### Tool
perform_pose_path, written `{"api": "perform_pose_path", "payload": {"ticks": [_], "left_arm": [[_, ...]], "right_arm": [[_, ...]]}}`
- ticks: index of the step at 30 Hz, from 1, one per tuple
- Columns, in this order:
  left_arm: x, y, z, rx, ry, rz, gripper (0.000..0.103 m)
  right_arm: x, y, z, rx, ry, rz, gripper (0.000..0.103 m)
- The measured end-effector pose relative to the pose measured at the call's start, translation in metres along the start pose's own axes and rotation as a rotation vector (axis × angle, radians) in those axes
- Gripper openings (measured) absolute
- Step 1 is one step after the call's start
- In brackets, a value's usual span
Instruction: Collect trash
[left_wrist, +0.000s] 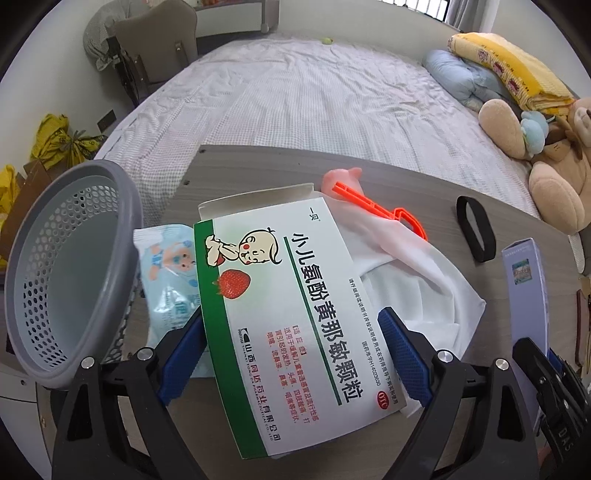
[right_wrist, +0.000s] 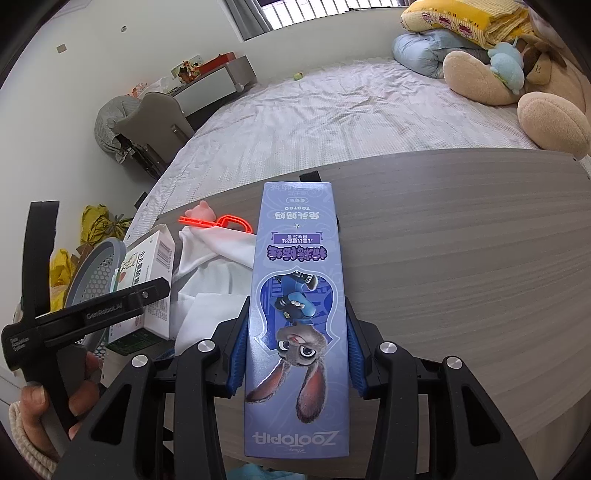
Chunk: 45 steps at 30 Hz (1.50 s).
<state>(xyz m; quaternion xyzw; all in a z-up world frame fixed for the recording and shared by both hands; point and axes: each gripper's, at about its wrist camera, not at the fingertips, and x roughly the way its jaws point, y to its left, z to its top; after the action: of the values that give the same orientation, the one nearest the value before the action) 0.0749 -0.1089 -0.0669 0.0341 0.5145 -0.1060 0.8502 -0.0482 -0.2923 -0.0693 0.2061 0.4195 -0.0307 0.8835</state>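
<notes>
My left gripper (left_wrist: 295, 354) is shut on a white and green medicine box (left_wrist: 288, 310) with a strawberry and a baby on it, held above the wooden table (left_wrist: 424, 184). The box also shows in the right wrist view (right_wrist: 147, 280). My right gripper (right_wrist: 297, 354) is shut on a long purple Zootopia toothpaste box (right_wrist: 297, 302), also seen at the right of the left wrist view (left_wrist: 526, 288). A grey perforated trash basket (left_wrist: 66, 266) stands to the left of the medicine box. A blue wet-wipe packet (left_wrist: 170, 273) lies between basket and box.
A white cloth (left_wrist: 413, 273), an orange plastic clip (left_wrist: 380, 210), a pink toy (left_wrist: 340, 177) and a black band (left_wrist: 474, 229) lie on the table. Beyond is a bed (left_wrist: 314, 92) with pillows and plush toys (left_wrist: 546, 155). Yellow bags (left_wrist: 59, 144) lie on the floor.
</notes>
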Motion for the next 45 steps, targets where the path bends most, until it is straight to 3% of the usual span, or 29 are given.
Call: {"api": "perform_pose_path", "payload": {"ticks": [7,10,18,21,23,28,37,45], "left_arm": [[-0.029,0.004,-0.006,0.03,-0.066,-0.002,0.085],[-0.032,0.009,-0.009,0.032,-0.058,-0.021,0.06],[-0.018,0.018,-0.031,0.04,0.007,-0.038,0.06],[-0.023,0.021,-0.038,0.04,-0.001,-0.044,0.066],[-0.029,0.023,-0.041,0.042,-0.019,-0.036,0.078],[-0.039,0.024,-0.045,0.04,-0.047,-0.028,0.085],[-0.032,0.01,-0.047,0.076,-0.04,0.0,0.095],[-0.013,0.004,-0.045,0.085,-0.002,0.029,0.096]], "right_arm": [[-0.006,0.013,0.001,-0.021,-0.01,-0.001,0.043],[-0.007,0.02,0.0,-0.031,-0.01,0.001,0.043],[-0.008,0.033,-0.003,-0.052,-0.009,-0.003,0.043],[-0.008,0.035,-0.004,-0.055,-0.008,-0.004,0.043],[-0.007,0.037,-0.005,-0.058,-0.007,0.0,0.043],[-0.009,0.041,-0.007,-0.07,-0.007,0.014,0.043],[-0.013,0.029,-0.009,-0.049,-0.014,0.019,0.043],[-0.013,0.024,-0.009,-0.039,-0.012,0.023,0.043]]}}
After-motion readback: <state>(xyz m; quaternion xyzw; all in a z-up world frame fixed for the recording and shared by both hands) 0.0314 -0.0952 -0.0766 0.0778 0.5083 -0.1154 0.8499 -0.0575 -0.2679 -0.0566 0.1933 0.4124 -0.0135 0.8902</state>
